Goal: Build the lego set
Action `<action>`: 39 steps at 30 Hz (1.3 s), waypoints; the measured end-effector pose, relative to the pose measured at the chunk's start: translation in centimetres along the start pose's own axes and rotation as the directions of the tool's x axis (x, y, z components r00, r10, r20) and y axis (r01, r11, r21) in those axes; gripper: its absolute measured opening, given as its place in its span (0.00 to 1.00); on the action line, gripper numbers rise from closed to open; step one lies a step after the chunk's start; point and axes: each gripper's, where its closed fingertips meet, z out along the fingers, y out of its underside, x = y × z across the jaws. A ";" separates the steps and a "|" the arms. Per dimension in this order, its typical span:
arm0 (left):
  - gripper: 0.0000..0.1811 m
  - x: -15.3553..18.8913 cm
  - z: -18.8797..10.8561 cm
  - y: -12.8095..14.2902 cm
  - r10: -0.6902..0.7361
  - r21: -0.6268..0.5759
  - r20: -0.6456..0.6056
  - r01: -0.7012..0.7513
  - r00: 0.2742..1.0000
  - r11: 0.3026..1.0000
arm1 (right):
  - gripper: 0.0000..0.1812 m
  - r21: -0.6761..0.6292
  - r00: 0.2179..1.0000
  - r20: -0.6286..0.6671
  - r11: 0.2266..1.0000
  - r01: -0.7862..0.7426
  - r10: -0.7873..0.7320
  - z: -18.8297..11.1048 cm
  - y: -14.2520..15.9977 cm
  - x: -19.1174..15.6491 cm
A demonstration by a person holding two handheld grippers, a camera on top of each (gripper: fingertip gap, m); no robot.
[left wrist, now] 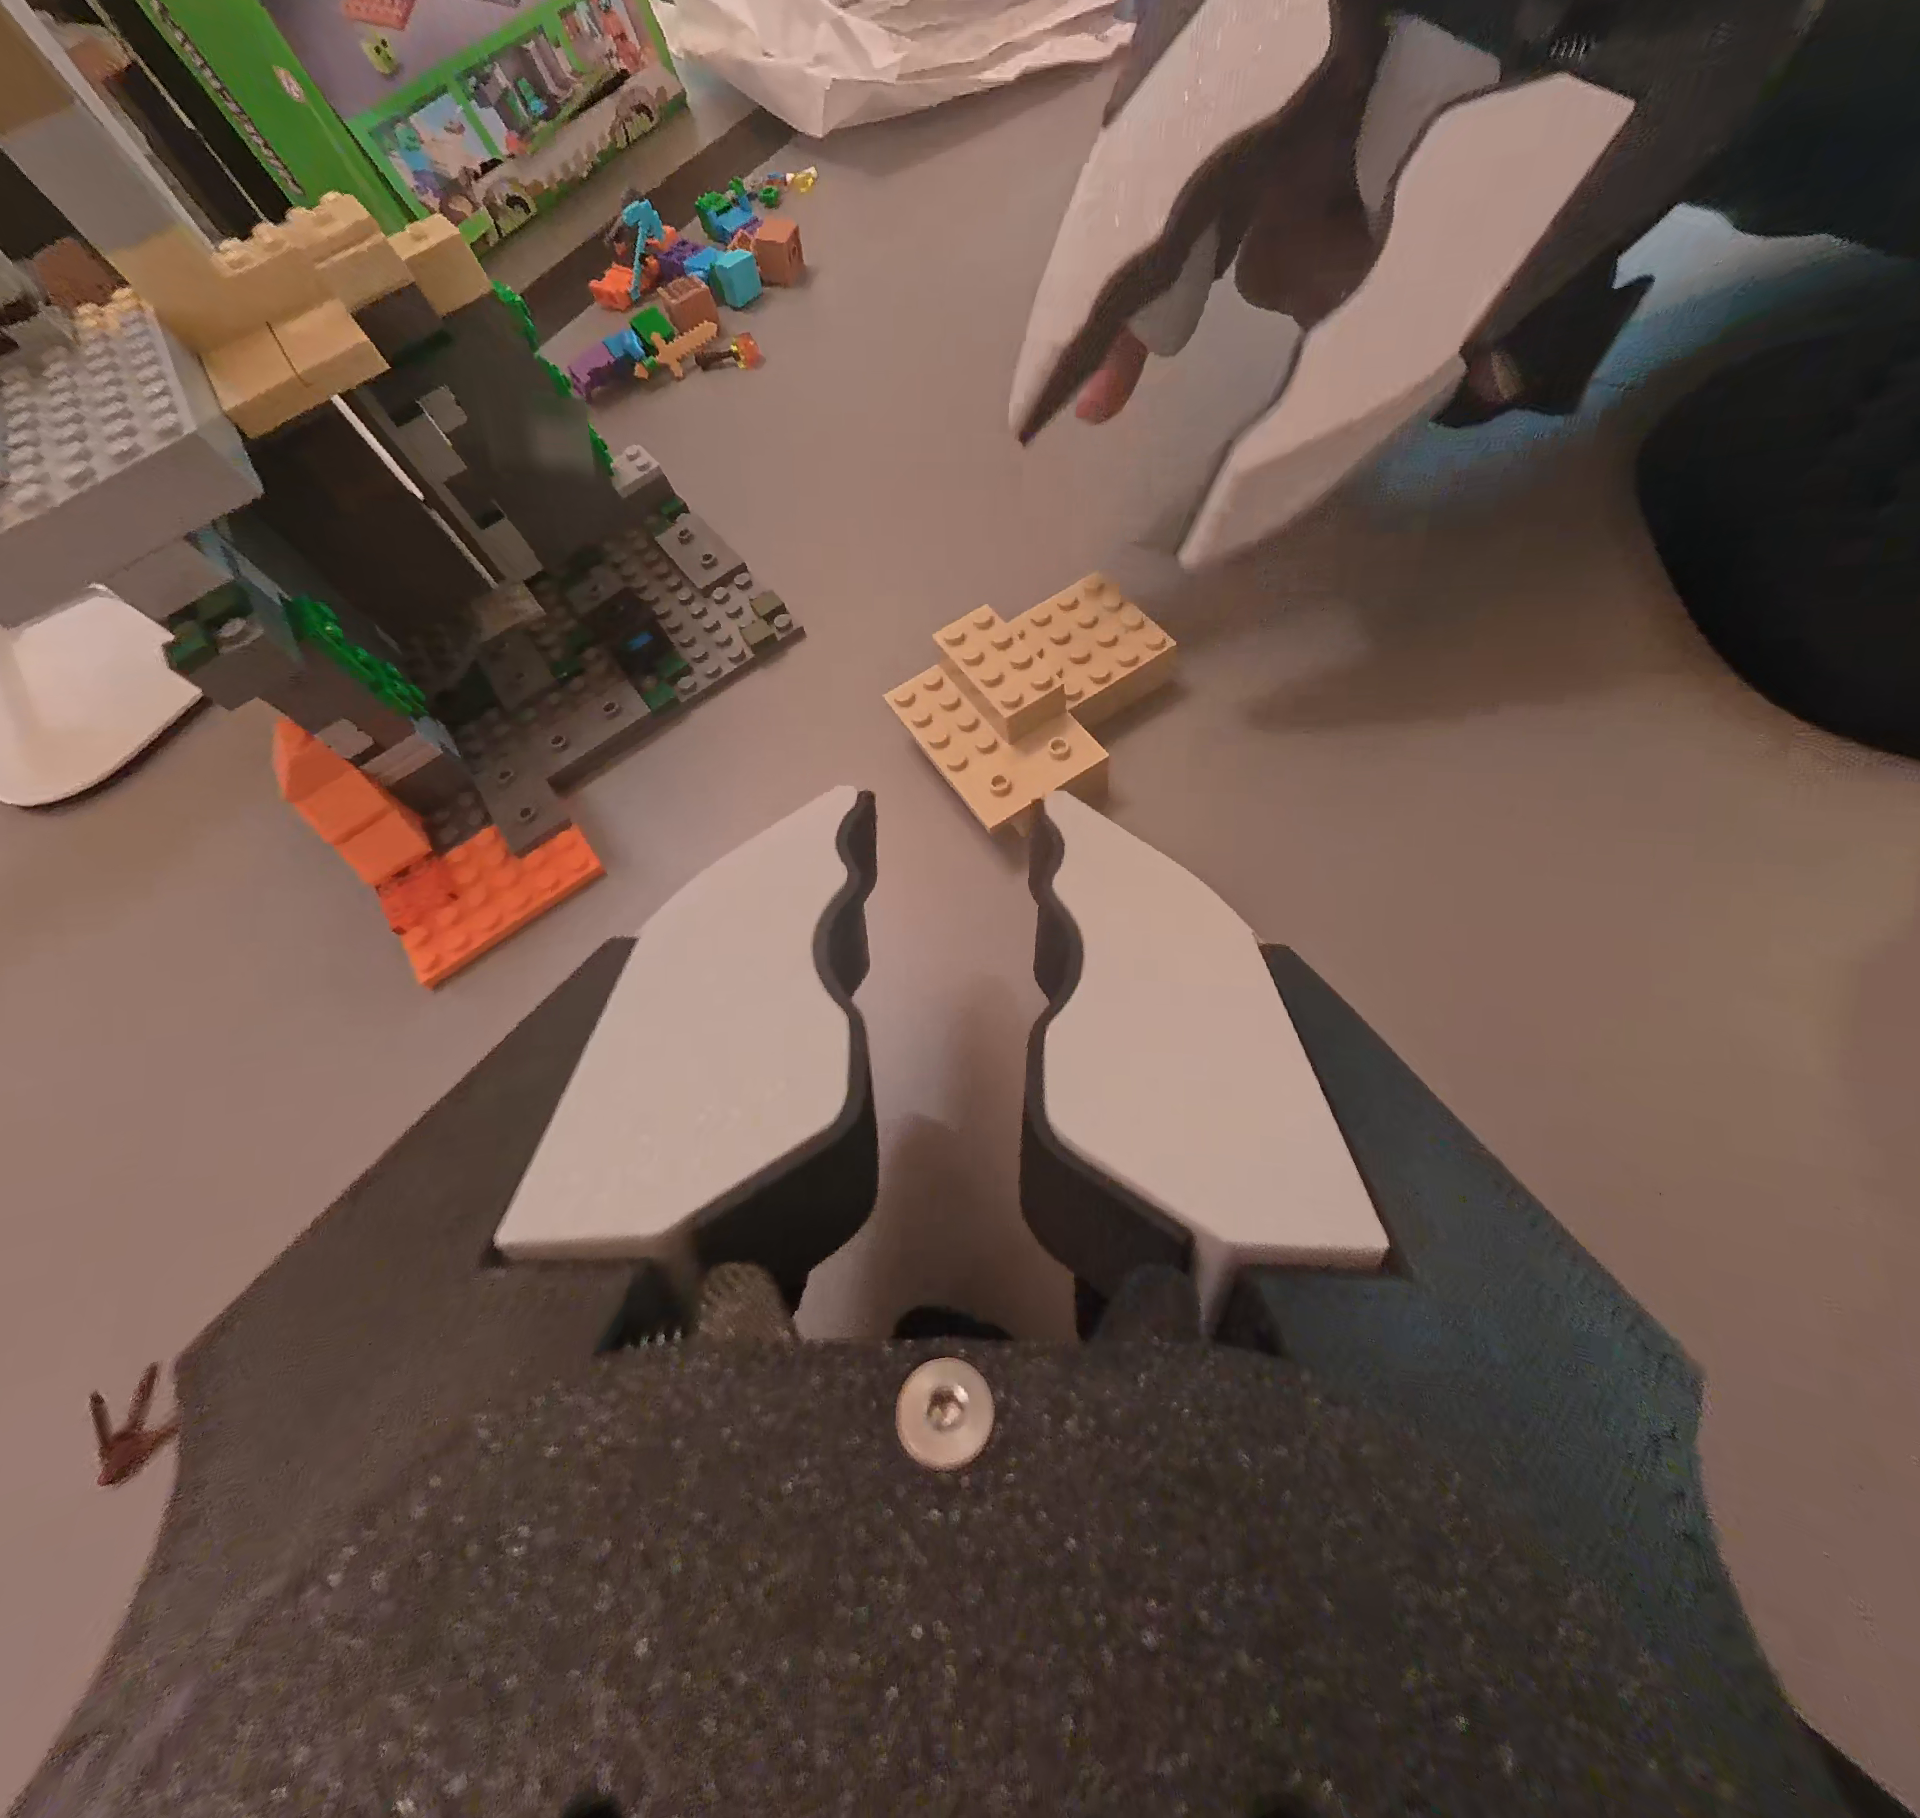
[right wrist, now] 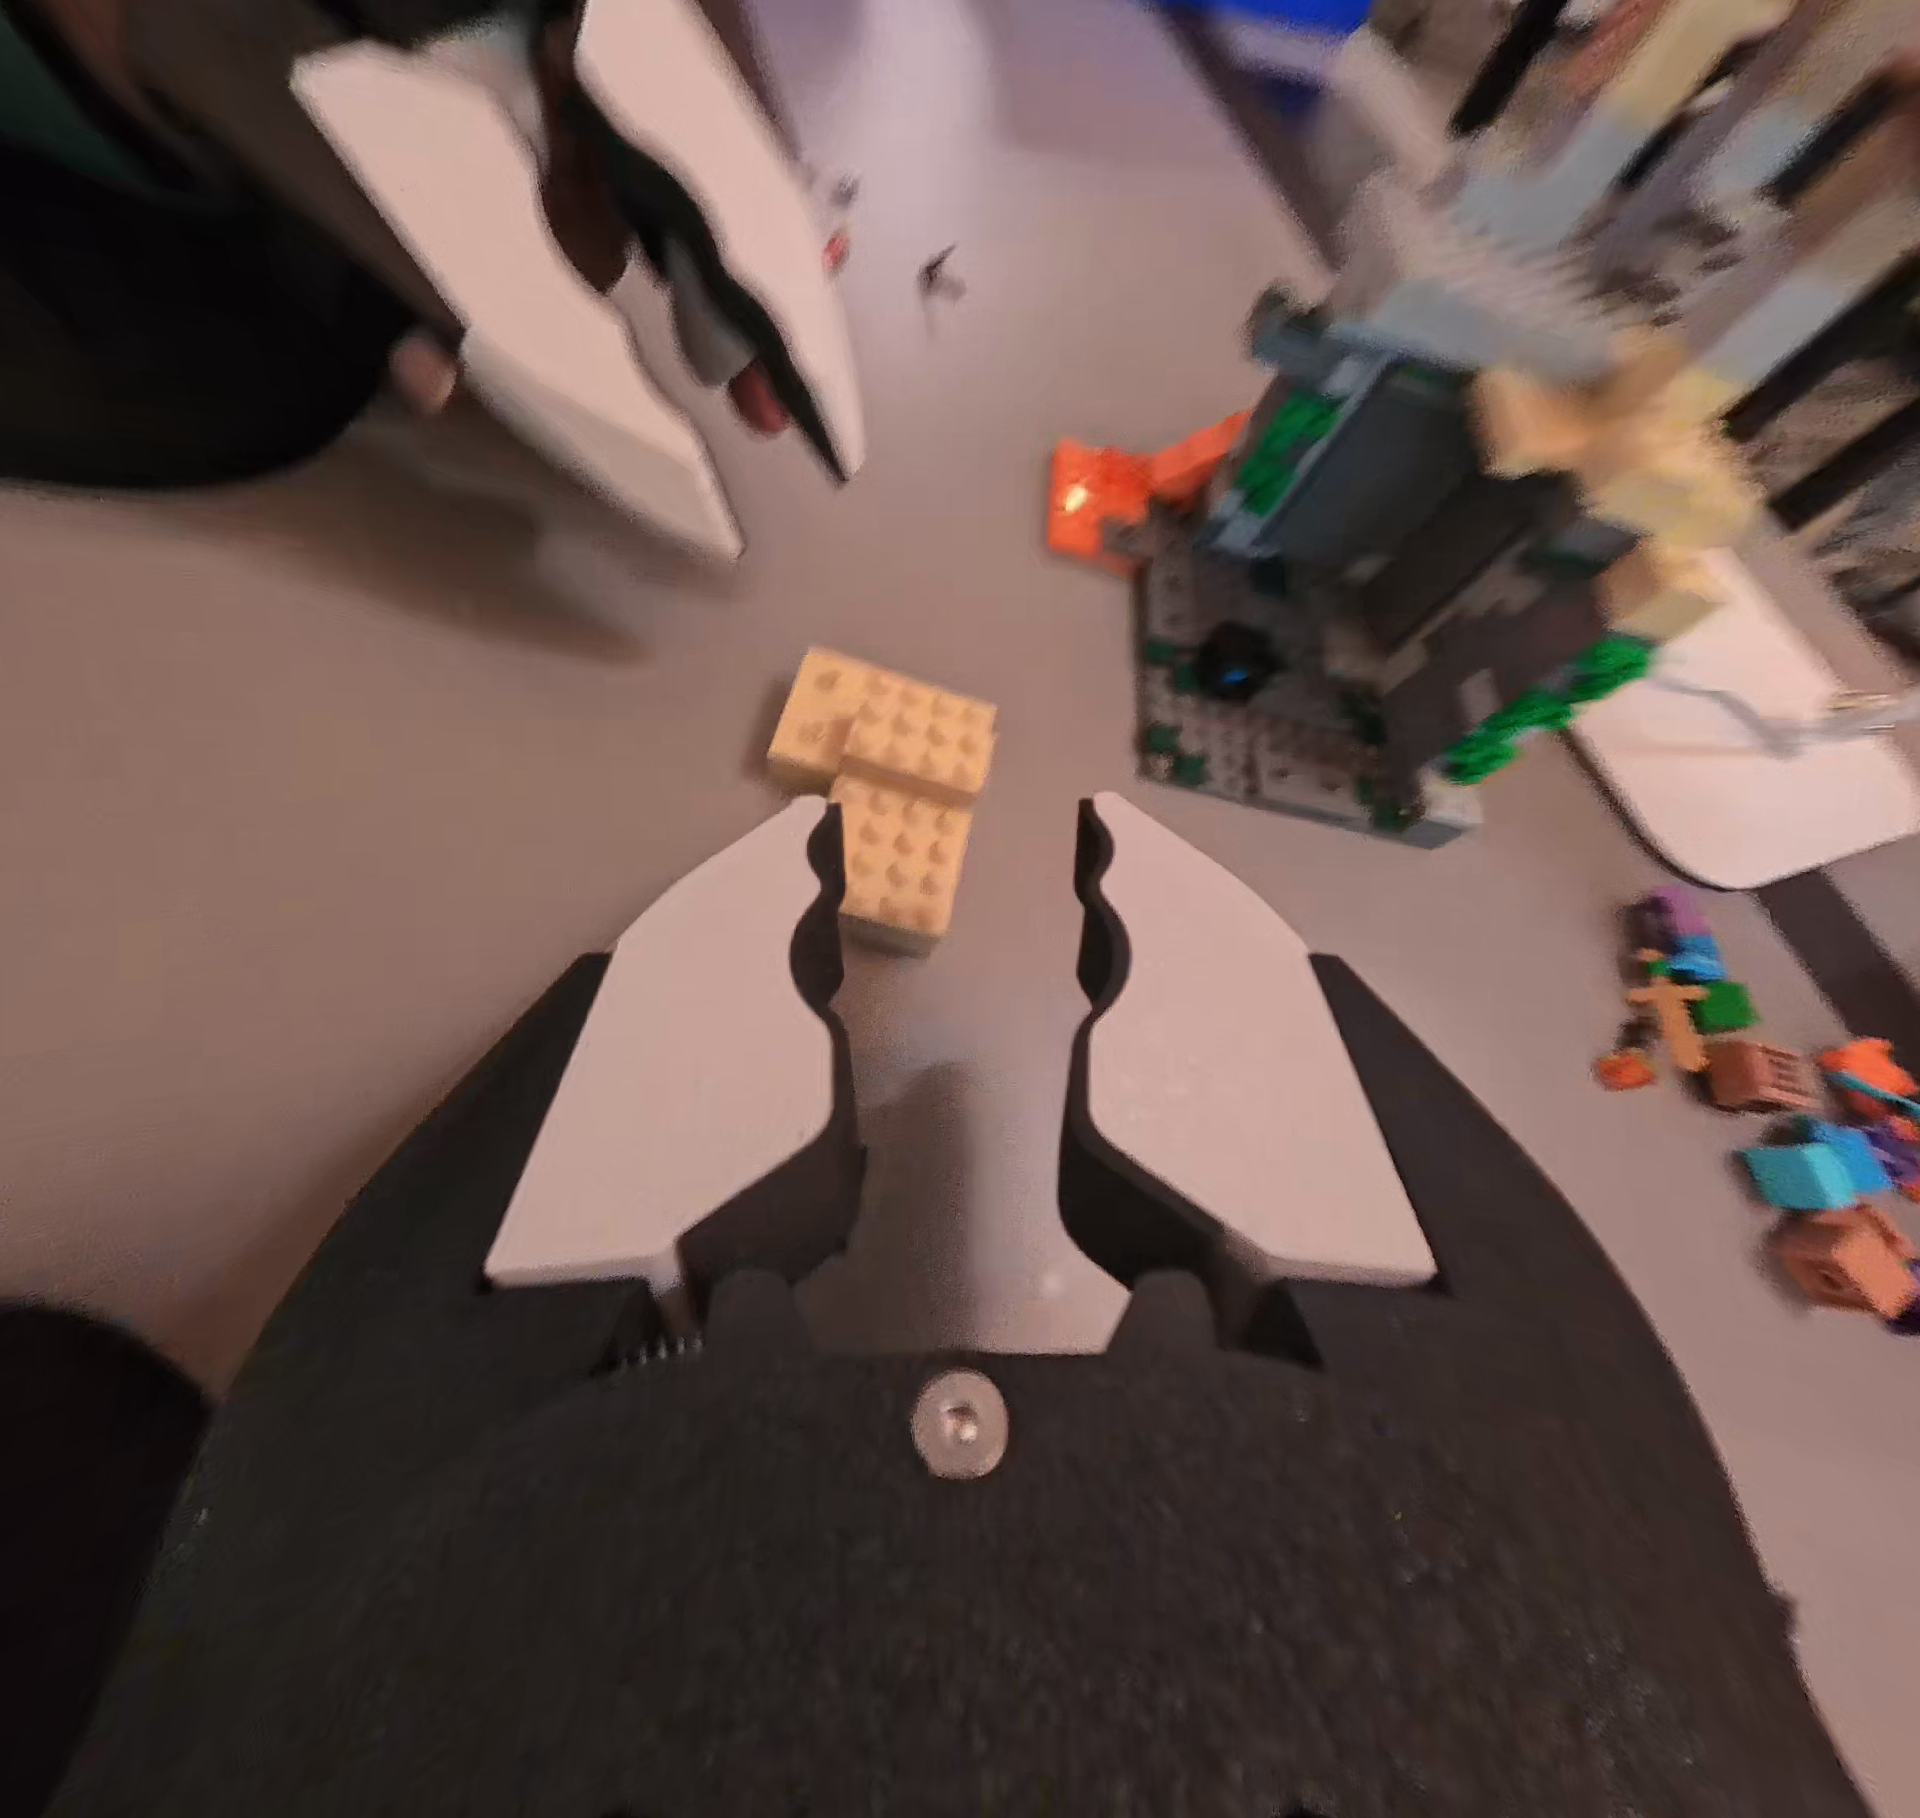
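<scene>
A tan brick assembly [left wrist: 1023, 688] of stacked plates lies flat on the grey table, and it also shows in the right wrist view [right wrist: 894, 781]. My left gripper [left wrist: 958, 812] is open and empty, its tips just short of the assembly's near corner. My right gripper [right wrist: 956, 812] is open and empty, and the assembly's near end lies just inside its left fingertip. Each gripper shows in the other's view, facing across the assembly: the right [left wrist: 1112, 490] and the left [right wrist: 787, 506]. The tall grey, green and tan build [left wrist: 447, 563] on an orange base stands to the side [right wrist: 1382, 573].
A pile of loose coloured pieces [left wrist: 696, 282] lies behind the build and shows in the right wrist view [right wrist: 1787, 1114]. The green set box [left wrist: 416, 54] and crumpled white paper bags [left wrist: 914, 2] stand at the back. A white stand base [left wrist: 73, 698] sits by the build. The right wrist view is blurred. There is about 8 centimeters between the tips of the two grippers.
</scene>
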 end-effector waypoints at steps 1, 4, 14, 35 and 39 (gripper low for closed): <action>0.14 -0.2 -0.2 -0.2 -0.001 0.014 0.010 0.001 1.000 1.000 | 0.23 0.054 0.999 -0.051 0.998 -0.016 0.019 -0.4 -0.9 0.9; 0.10 -1.3 -1.0 -1.5 -0.007 0.091 0.073 0.000 0.997 0.996 | 0.20 0.178 0.964 -0.262 0.984 0.000 0.048 -2.1 -2.8 4.7; 0.00 -6.9 -6.7 -5.5 -0.111 0.362 0.388 -0.041 0.915 0.931 | 0.00 0.043 0.646 -0.745 0.954 0.298 -0.168 -5.7 -6.6 18.2; 0.00 -10.8 -7.7 -5.6 -0.196 0.343 0.482 0.022 0.854 0.939 | 0.11 -0.285 0.570 -0.674 0.877 0.385 -0.470 -1.9 -3.5 31.4; 0.00 -11.8 -7.2 -7.0 -0.176 0.330 0.486 0.007 0.856 0.944 | 0.11 -0.301 0.591 -0.636 0.865 0.401 -0.496 -1.5 -3.6 31.8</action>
